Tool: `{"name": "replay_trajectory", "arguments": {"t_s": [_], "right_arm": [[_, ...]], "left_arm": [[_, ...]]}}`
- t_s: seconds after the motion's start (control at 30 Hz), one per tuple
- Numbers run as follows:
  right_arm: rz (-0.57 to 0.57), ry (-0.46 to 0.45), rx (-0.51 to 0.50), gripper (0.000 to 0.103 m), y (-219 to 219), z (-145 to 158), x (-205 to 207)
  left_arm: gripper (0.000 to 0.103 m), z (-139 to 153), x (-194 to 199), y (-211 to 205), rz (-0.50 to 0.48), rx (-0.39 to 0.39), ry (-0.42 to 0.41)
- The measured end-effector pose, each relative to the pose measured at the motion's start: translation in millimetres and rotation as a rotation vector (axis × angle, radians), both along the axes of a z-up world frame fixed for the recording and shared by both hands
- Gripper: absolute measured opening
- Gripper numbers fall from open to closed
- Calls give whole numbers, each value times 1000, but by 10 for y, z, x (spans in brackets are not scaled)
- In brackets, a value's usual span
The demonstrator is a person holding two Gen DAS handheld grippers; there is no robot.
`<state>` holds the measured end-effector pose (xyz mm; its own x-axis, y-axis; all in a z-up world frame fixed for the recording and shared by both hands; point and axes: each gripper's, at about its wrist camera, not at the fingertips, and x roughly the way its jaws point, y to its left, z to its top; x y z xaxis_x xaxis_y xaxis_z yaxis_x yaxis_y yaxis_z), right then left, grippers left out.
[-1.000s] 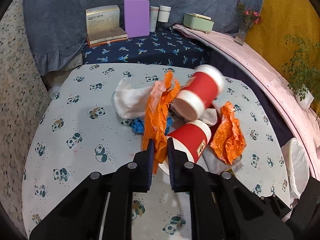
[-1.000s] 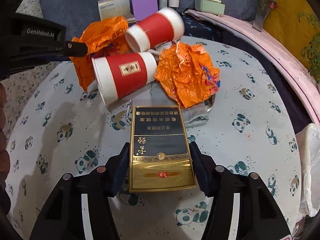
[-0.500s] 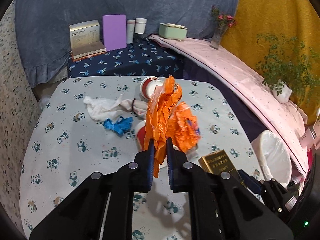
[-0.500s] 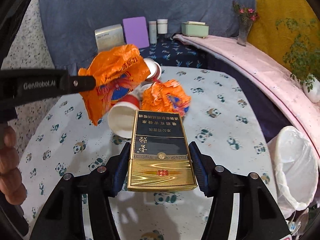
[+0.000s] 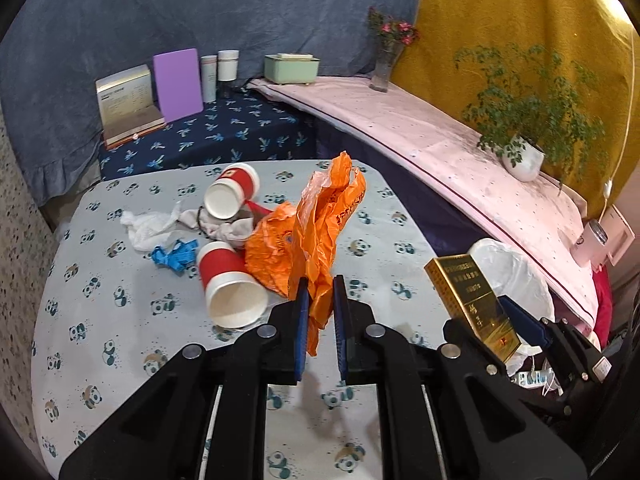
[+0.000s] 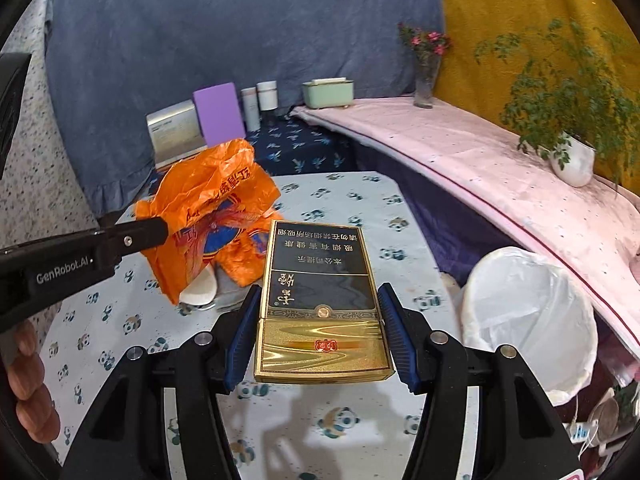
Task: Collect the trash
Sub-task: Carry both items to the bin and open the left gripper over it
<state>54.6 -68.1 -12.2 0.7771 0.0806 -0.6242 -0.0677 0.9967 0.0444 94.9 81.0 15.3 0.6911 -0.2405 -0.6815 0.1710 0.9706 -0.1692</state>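
My left gripper (image 5: 319, 292) is shut on an orange plastic bag (image 5: 326, 216) and holds it up above the panda-print table (image 5: 104, 320); the bag also shows in the right wrist view (image 6: 208, 208). My right gripper (image 6: 318, 300) is shut on a gold and black cigarette box (image 6: 320, 296), held above the table's right part; the box shows in the left wrist view (image 5: 472, 300). A white-lined trash bin (image 6: 528, 312) stands to the right, beside the table. On the table lie two red paper cups (image 5: 228, 280) (image 5: 232, 194), another orange wrapper (image 5: 268, 248), white tissue (image 5: 148, 228) and a blue scrap (image 5: 176, 252).
A pink-covered ledge (image 5: 440, 140) runs along the right with a potted plant (image 5: 524, 152) and a flower vase (image 5: 384, 68). At the back, on a dark blue cloth, stand boxes (image 5: 124, 96), a purple block (image 5: 178, 84) and a green box (image 5: 292, 68).
Both grippers have lifted and pulled back to the right with the bag and box. The trash pile now lies farther away, and the bin has come into view.
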Motion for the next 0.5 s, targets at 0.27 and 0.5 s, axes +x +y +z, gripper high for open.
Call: {"name": "replay_trajectory", "arguments": {"t_s": [0.27, 0.5], "right_arm": [[-97, -27, 24, 56, -498, 46, -164], [-198, -25, 46, 56, -965, -6, -316]], "left_arm": [[11, 59, -84, -442, -84, 8, -2], [11, 68, -128, -945, -178, 45, -7]]}}
